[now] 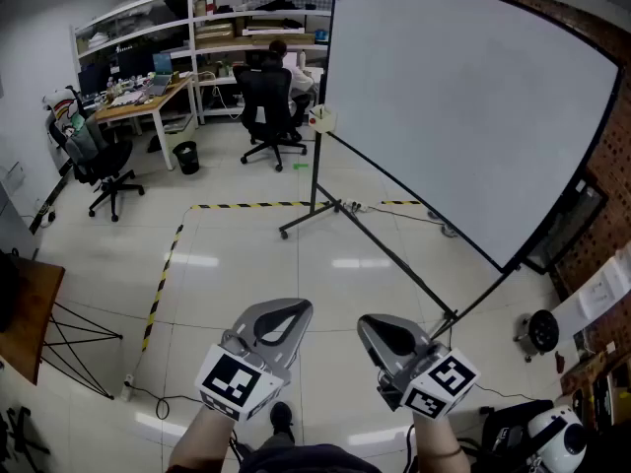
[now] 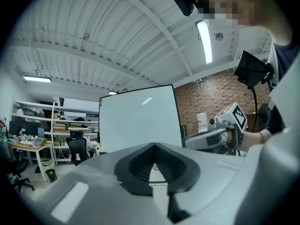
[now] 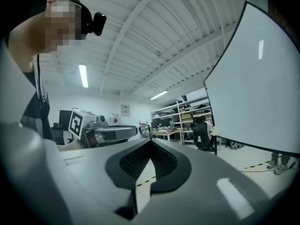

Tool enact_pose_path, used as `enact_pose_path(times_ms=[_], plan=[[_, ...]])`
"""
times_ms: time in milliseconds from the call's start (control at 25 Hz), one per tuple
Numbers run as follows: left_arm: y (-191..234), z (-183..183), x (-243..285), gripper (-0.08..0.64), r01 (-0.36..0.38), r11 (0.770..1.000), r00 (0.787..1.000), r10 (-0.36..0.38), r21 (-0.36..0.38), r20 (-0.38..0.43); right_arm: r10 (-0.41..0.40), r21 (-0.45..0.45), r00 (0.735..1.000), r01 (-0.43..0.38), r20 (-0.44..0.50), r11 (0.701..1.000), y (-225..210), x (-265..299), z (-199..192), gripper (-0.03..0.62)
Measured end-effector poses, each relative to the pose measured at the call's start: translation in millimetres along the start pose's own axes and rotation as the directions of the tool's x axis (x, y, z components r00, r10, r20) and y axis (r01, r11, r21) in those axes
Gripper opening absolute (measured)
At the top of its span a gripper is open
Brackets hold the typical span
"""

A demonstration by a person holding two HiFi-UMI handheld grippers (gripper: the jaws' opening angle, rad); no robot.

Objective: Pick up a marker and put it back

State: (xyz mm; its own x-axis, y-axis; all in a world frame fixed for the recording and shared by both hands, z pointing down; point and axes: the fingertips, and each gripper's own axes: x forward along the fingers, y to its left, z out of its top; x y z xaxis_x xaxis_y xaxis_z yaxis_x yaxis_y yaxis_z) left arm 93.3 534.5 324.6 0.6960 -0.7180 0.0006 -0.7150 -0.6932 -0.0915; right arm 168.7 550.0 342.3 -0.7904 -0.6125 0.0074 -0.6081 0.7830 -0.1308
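Two hand-held tools are up: the grey left gripper [image 1: 296,313] and grey right gripper [image 1: 373,325], jaws pressed together, both empty. A large white whiteboard [image 1: 463,106] stands ahead, with a small black bin [image 1: 185,156] beside it, contents unseen.

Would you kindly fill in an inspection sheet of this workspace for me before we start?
Surface: white tiled floor, marked with yellow-black tape.
Job's things: whiteboard on its stand; no marker made out.
Clutter: bin beside the desk; office chair nearby.
Grippers: left gripper and right gripper both shut, nothing between the jaws.
Cables: floor cable by the whiteboard's foot.
Surroundings: shelves, brick wall, seated person at the far desk.
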Motion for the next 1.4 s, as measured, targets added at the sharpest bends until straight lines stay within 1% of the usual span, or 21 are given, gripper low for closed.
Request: enact_pose_path(times_ms=[200, 360, 440, 600, 680, 760, 920, 1120, 1280, 1400], plan=[[75.2, -11.6, 11.6, 0.006, 0.01, 1.0, 1.0, -0.01, 0.003, -0.018, -0.037, 0.023, 0.999, 0.037, 0.01, 0.999, -27.7, 64.0, 3.2, 0.0], [124.7, -13.6, 21.6, 0.006, 0.032, 0.999, 0.999, -0.032, -0.003, -0.014, -0.047, 0.011, 0.999, 0.047, 0.012, 0.999, -41.4, 111.8, 10.5, 0.0], [146.4, -16.8, 27.4, 0.006, 0.043, 0.999, 0.999, -0.043, 0.012, -0.025, -0.045, 0.007, 0.999, 0.045, 0.014, 0.999, -46.8, 133.7, 13.7, 0.0], [177.1, -27.1, 41.0, 0.006, 0.055, 0.998, 0.998, -0.054, 0.015, -0.04, -0.022, -0.012, 1.0, 0.021, -0.023, 1.0, -61.8, 171.2, 6.1, 0.0], [188.4, -31.6, 52.1, 0.006, 0.059, 0.998, 0.997, -0.058, 0.009, -0.054, -0.022, -0.018, 0.999, 0.022, -0.033, 1.0, -75.6, 185.1, 4.8, 0.0], [200.8, -30.3, 67.2, 0.006, 0.065, 0.998, 0.997, -0.064, 0.004, -0.047, -0.012, -0.018, 0.999, 0.011, -0.039, 1.0, -90.6, 199.7, 6.7, 0.0], [230.5, -37.1, 104.9, 0.006, 0.071, 0.997, 0.995, -0.069, 0.028, -0.069, 0.025, 0.009, 0.997, -0.024, -0.067, 1.0, -129.6, 230.5, 4.4, 0.0], [263.9, -38.8, 165.8, 0.006, 0.049, 0.998, 0.995, -0.046, 0.025, -0.086, 0.065, 0.037, 0.995, -0.063, -0.077, 0.997, -194.7, 260.7, 5.3, 0.0], [297.2, -48.8, 210.5, 0.006, 0.016, 0.999, 0.993, -0.012, 0.032, -0.119, 0.097, 0.05, 0.992, -0.093, -0.078, 0.994, -246.1, 288.2, 7.6, 0.0], [315.6, -49.3, 234.1, 0.006, -0.015, 0.999, 0.993, 0.019, 0.034, -0.12, 0.128, 0.061, 0.988, -0.123, -0.081, 0.991, -273.4, 307.1, 7.9, 0.0]])
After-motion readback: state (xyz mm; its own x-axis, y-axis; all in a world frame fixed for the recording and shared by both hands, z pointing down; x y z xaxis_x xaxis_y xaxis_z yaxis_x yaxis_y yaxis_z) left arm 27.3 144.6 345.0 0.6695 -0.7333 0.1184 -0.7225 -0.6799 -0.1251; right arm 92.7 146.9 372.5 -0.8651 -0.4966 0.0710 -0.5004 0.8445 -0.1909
